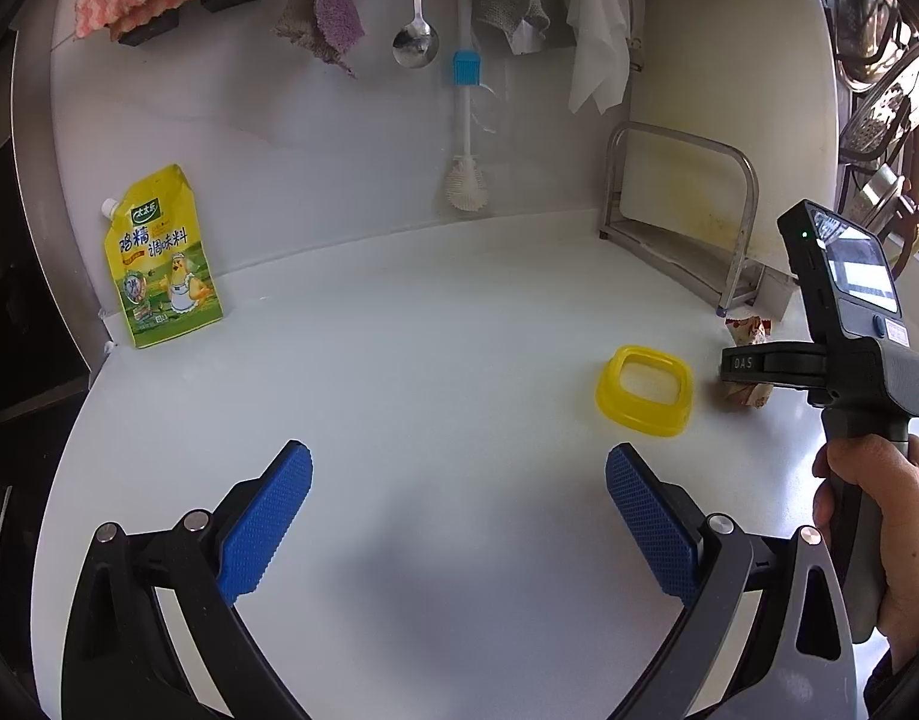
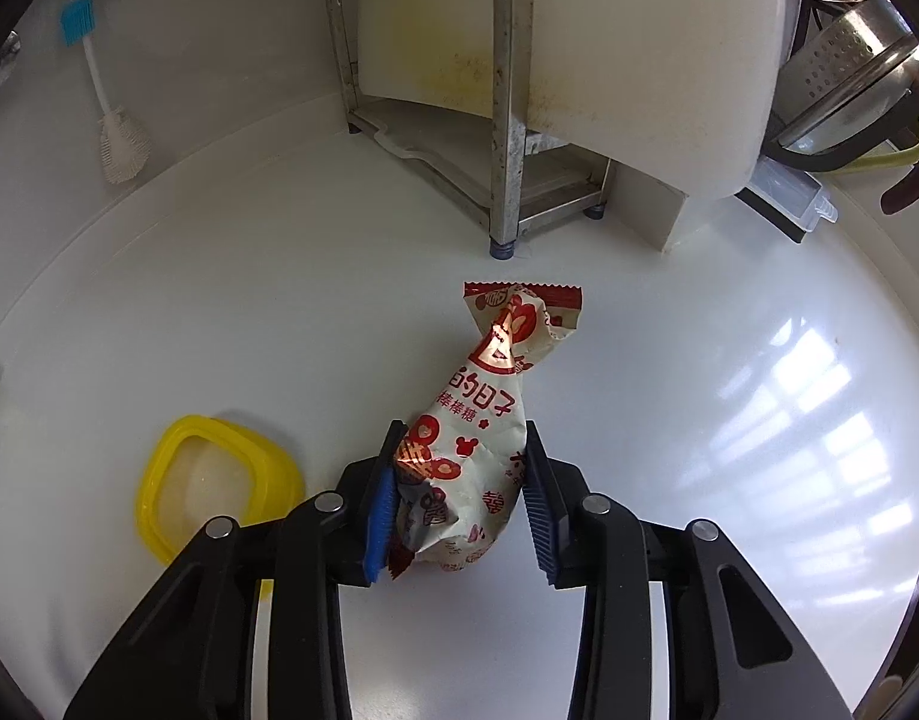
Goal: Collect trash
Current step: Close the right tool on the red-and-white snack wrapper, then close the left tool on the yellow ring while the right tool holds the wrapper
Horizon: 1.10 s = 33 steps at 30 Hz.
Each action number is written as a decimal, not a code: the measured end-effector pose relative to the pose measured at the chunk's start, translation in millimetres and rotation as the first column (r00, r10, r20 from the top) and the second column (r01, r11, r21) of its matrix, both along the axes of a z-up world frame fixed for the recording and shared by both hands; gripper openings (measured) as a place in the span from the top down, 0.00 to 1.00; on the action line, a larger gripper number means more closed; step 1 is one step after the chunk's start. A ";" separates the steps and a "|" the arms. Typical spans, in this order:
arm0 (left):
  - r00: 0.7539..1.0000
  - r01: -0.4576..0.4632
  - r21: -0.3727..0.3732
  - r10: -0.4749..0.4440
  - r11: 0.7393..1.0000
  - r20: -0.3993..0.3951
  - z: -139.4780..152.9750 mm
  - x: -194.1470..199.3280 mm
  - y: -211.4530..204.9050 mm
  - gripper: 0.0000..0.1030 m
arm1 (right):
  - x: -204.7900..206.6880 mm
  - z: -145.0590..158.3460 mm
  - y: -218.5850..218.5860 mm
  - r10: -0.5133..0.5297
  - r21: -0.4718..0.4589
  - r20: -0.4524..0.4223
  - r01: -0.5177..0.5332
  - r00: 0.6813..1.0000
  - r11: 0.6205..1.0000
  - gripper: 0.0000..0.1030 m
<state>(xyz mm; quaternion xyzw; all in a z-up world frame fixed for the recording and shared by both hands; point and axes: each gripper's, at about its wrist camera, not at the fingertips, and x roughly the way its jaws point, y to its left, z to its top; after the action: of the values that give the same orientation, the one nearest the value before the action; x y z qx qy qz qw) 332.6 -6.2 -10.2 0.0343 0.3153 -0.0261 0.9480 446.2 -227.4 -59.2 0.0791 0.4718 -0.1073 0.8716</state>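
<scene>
A crumpled white and red candy wrapper [image 2: 489, 384] lies on the white counter [image 2: 219, 300], in front of a metal rack. My right gripper [image 2: 462, 441] points down at it, with both blue pads pressed on the wrapper's near end. In the left wrist view the wrapper [image 1: 748, 331] shows beyond the right gripper [image 1: 738, 375], which a hand [image 1: 879, 516] holds at the right edge. A yellow plastic lid ring [image 2: 159, 468] lies left of the wrapper and also shows in the left wrist view [image 1: 606, 387]. My left gripper [image 1: 459, 480] hovers open over bare counter, with nothing between its pads.
A yellow seasoning pouch [image 1: 162, 258] leans on the back wall at left. The metal rack [image 2: 507, 120] holds a white cutting board [image 2: 639, 60]. A brush [image 1: 466, 138], a spoon and cloths hang on the wall. Metal cookware [image 2: 849, 60] crowds the far right.
</scene>
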 end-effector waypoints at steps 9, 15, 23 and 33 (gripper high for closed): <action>0.992 0.101 -0.040 -0.104 0.994 -0.068 -2.3 24.3 -37.0 0.06 | -50.6 2.0 -44.8 0.052 0.092 0.029 -0.055 0.998 0.994 0.71; 0.984 0.130 -0.019 -0.131 0.991 -0.118 -14.1 56.6 -75.0 0.06 | -79.0 1.3 -73.6 0.024 0.183 0.069 -0.037 0.997 0.982 0.71; 0.970 0.144 0.009 -0.140 0.990 -0.200 -35.9 95.9 -108.2 0.06 | -88.4 11.1 -87.4 0.026 0.263 0.126 -0.059 0.992 0.963 0.71; 0.947 0.124 0.034 -0.109 0.992 -0.301 -50.4 118.1 -120.5 0.07 | -90.4 15.3 -90.3 0.019 0.304 0.150 -0.065 0.989 0.950 0.71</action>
<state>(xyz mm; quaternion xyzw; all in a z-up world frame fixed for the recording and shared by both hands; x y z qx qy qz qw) 450.7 -126.7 -60.6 0.0733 0.4528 -0.0787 0.8851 355.8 -317.6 -43.9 0.2118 0.4197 -0.0078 0.8826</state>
